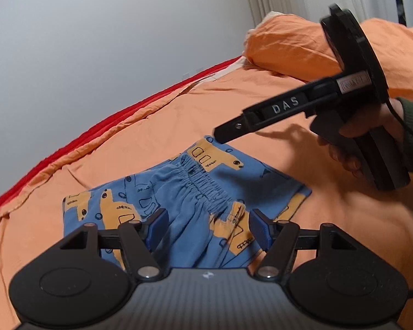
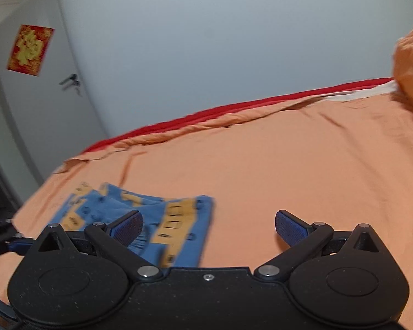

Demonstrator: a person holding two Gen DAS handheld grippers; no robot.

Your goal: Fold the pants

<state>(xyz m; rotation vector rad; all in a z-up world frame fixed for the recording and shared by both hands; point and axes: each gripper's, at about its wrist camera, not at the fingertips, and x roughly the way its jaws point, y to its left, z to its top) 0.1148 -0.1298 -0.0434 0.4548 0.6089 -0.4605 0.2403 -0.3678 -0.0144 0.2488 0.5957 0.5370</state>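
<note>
Both our left gripper [image 1: 208, 227] and right gripper [image 2: 208, 227] gape empty over the pants [image 1: 179, 189]; the released fold may spring open on the soft bed [image 1: 330, 233].

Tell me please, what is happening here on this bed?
A person holds a two-finger gripper in each hand over blue pants with a yellow vehicle print, lying folded on an orange bedsheet. The left gripper and the right gripper are both open above the pants; neither holds the fabric.
</note>
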